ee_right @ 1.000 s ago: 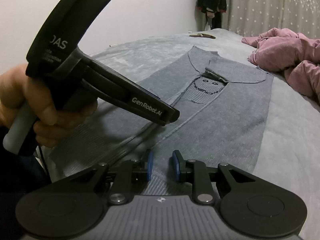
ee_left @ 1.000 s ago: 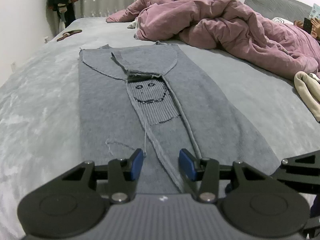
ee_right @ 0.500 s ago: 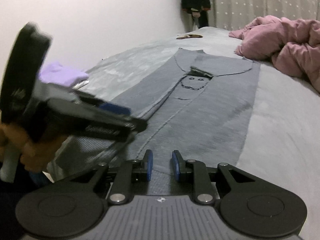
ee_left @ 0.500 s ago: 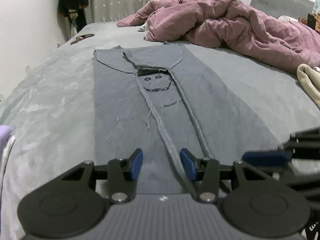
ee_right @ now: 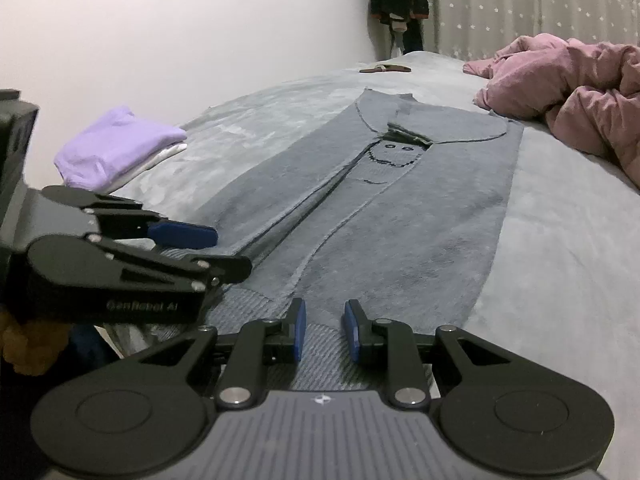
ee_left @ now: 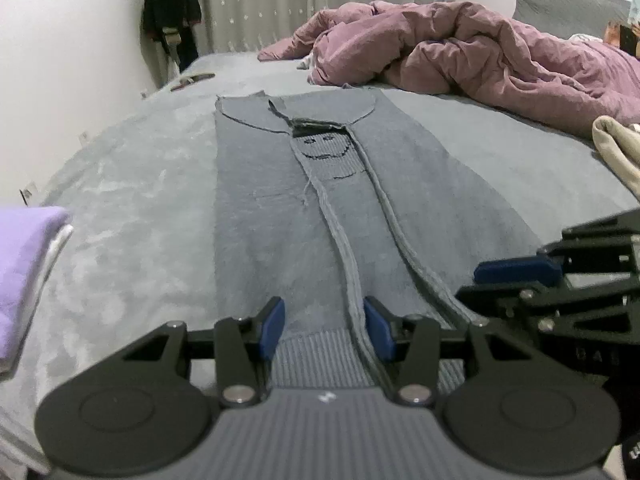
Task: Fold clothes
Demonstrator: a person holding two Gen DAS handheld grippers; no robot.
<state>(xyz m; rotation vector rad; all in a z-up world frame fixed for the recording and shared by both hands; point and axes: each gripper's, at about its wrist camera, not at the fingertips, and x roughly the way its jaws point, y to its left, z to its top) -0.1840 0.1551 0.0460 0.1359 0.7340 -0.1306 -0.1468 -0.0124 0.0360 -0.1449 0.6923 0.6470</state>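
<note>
Hovering over the ribbed hem, the left gripper had its jaws spread with nothing between them, and the right gripper beside it stood narrower, also empty. Both sat at the sweater's near end, left toward the left edge, right toward the right. The sweater lay flat on the bed, sleeves folded in, its long axis running straight away from the jaws toward the collar, so each hand seemed equally placed to take its own hem corner.
</note>
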